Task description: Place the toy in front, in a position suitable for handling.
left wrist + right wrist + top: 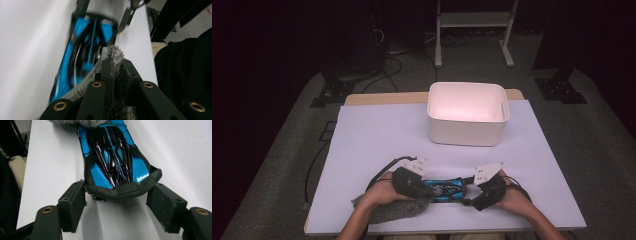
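Toy car: a blue and black toy car (446,188) lies on the table near your edge, between your two grippers; in the right gripper view (113,157) its black end points toward the camera, and its glossy top faces up.
Grey cloth: a fuzzy grey cloth (404,209) trails from your left gripper back along your left forearm; in the left gripper view its edge (112,53) stands up between the fingers, just beside the car's side (82,50), and its tip lies over the car's far end in the right gripper view (82,122).
Left gripper: your left gripper (421,190) sits at the car's left end, its fingers (107,67) clenched on the grey cloth.
Right gripper: your right gripper (473,192) sits at the car's right end; its fingers (72,205) stand apart on either side of the car's black end. The left pad is right at the bodywork, the other (166,206) just clear of it, so they flank the car without pressing it.
White bin: an open white plastic bin (467,120) stands farther back on the table, well apart from the car.
Table: the table (377,135) has a pale lavender top.
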Demonstrator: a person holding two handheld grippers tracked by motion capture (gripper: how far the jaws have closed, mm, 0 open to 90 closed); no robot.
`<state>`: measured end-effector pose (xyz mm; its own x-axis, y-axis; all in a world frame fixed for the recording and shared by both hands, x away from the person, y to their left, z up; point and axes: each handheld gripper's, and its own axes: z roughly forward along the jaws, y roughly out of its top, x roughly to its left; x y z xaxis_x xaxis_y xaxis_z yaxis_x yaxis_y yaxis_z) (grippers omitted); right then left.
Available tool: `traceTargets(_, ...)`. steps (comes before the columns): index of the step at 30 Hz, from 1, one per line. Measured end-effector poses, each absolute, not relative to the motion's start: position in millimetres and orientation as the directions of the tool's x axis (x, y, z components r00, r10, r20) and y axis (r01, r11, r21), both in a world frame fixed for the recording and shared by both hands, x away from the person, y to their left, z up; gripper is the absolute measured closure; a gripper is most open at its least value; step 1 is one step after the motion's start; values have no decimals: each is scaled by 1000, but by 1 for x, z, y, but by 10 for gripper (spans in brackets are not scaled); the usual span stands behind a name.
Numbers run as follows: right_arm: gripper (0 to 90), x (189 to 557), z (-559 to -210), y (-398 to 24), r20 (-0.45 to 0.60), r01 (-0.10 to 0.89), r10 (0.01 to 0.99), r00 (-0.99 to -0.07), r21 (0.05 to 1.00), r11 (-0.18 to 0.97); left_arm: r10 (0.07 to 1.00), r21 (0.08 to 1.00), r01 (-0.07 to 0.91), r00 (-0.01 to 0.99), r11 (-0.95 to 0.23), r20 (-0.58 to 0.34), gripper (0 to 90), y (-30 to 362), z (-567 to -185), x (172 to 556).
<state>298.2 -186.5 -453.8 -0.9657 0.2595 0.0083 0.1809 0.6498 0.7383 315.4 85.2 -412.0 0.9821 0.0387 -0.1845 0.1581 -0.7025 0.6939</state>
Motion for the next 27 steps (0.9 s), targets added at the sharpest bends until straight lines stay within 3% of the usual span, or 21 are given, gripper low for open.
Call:
traceTargets(15,312,301,-459,-180,11,165,234,-972,741,651,-56,611,55,985,-790,-162,818,10,-411,329)
traceTargets(27,247,303,-458,-179,7,159,229,-973,742,651,-46,607,87,979,-790,-200,818,18,-416,333)
